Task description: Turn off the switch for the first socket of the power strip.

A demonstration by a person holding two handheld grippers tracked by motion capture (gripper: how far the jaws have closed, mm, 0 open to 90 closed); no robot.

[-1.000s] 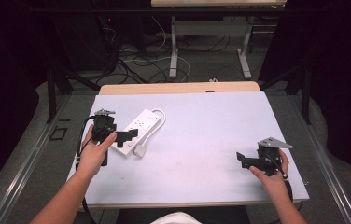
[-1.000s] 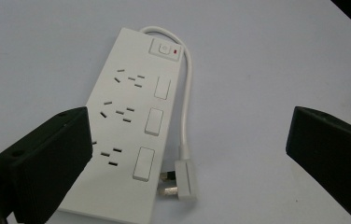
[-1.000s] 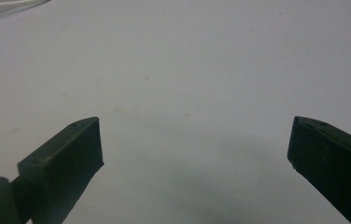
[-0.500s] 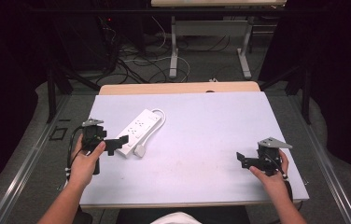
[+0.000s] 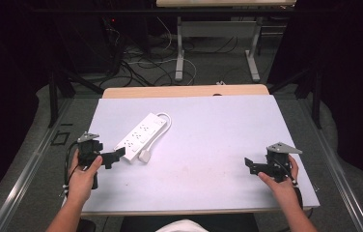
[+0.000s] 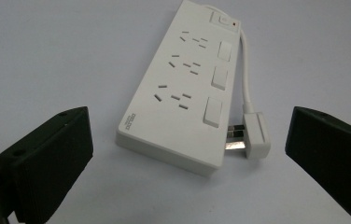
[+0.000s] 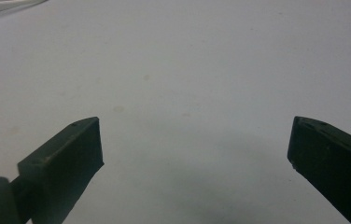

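One white power strip [image 6: 183, 88] on the table's [image 5: 208, 193] left half, just ahead of the left gripper [image 6: 187, 154].
Three sockets, three rocker switches; small grey end label, unreadable. Its plug [image 6: 255, 135] lies alongside. Both grippers' jaws wide open, empty; right gripper [image 5: 253, 166] well apart.

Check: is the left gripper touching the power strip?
Apart. In the left gripper view the jaws of the left gripper stand wide open with bare table between them and the power strip.
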